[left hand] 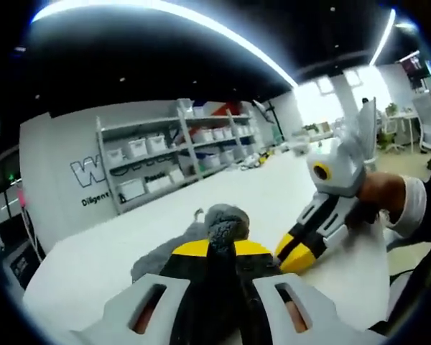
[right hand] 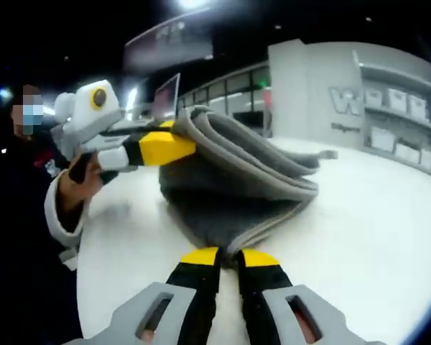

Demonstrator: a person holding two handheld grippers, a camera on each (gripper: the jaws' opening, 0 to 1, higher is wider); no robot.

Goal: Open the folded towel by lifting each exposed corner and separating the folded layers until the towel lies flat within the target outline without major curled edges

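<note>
The grey towel (right hand: 237,183) is held up off the white table (right hand: 373,230) by both claws. The right claw (right hand: 228,256) is pinched tight on the towel's low edge, right at its yellow tips. The left claw (right hand: 174,144) is closed on a top corner, and a bunched bit of towel (left hand: 226,223) is seen squeezed between its tips. Shelves (left hand: 179,154) are seen far behind.

Left gripper (left hand: 221,251) clamped on towel (right hand: 237,187); right gripper (right hand: 228,257) clamped on same towel.
</note>
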